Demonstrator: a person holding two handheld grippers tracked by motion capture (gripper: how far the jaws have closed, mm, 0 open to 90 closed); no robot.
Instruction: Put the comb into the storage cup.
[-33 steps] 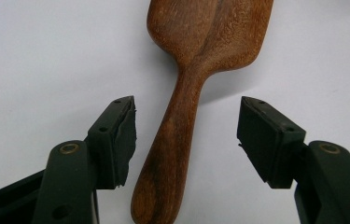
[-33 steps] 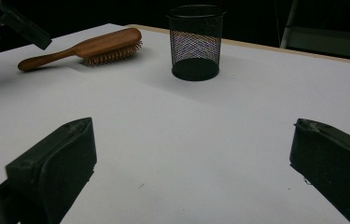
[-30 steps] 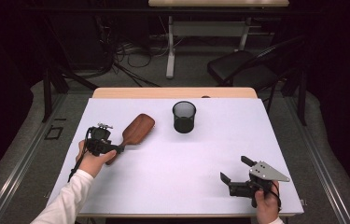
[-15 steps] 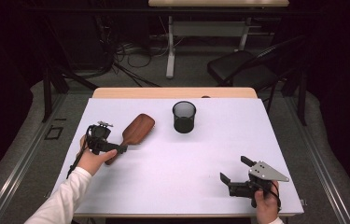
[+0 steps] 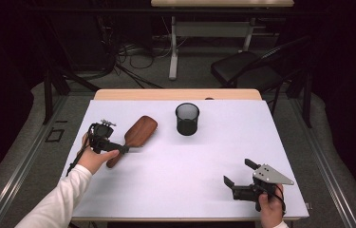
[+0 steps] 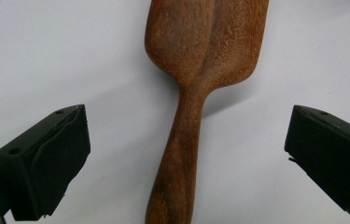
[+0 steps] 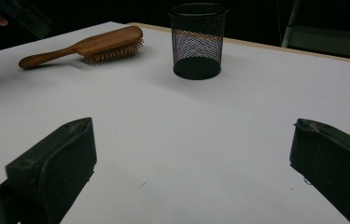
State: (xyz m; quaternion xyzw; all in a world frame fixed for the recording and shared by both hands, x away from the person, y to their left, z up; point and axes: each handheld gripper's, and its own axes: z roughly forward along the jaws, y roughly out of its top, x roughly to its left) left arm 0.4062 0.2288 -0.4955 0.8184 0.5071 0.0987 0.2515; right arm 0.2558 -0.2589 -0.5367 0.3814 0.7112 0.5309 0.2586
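The wooden hairbrush (image 5: 135, 134) is lying bristles-down on the left side of the white tabletop (image 5: 185, 166), left of the mesh cup (image 5: 187, 118). The left gripper (image 5: 118, 148) is hovering over its handle, its jaws having just been opening and now spread wide, touching nothing. The right gripper (image 5: 237, 173) is resting near right, also spread. If the left gripper is closing off-centre, the tapered handle is likely pivoting and slipping free.
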